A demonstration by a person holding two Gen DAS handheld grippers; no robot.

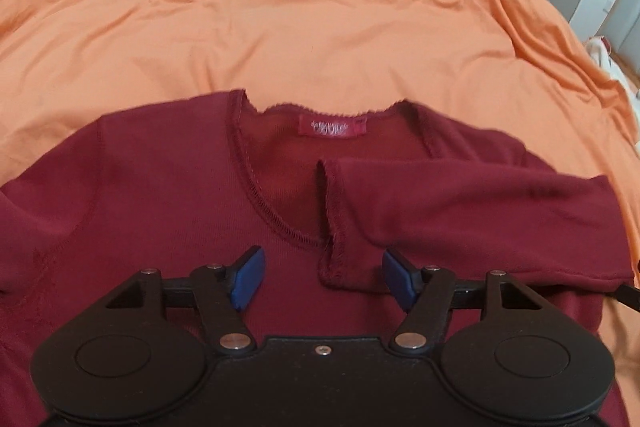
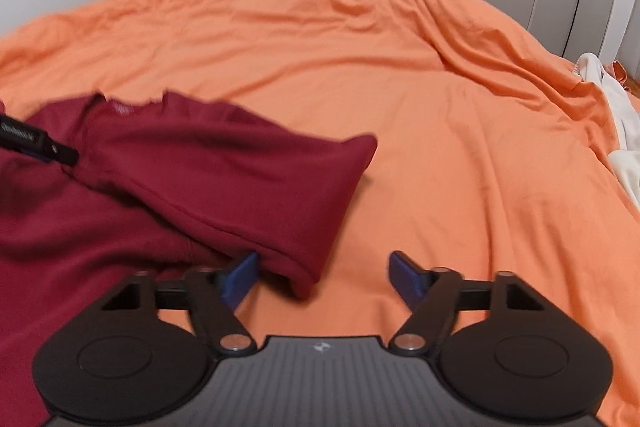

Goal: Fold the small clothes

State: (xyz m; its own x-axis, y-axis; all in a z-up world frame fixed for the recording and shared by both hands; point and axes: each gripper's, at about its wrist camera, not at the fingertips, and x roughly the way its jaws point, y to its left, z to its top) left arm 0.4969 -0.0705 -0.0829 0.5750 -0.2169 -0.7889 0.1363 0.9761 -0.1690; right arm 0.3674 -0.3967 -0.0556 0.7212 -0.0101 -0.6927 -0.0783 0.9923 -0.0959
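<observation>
Left gripper (image 1: 321, 281): jaws spread wide, holding nothing, folded sleeve cuff (image 1: 340, 259) lying between them | Right gripper (image 2: 320, 279): jaws equally wide, empty, sleeve fold just beside its left finger | Dark red shirt (image 1: 160, 195): spread on orange bed (image 1: 280, 27), neckline away from grippers, one sleeve folded across chest.

A dark red long-sleeved top (image 1: 168, 195) lies flat on the orange bedsheet (image 1: 320, 27), neckline and pink label (image 1: 328, 127) showing, one sleeve (image 1: 460, 211) folded across its chest.
</observation>
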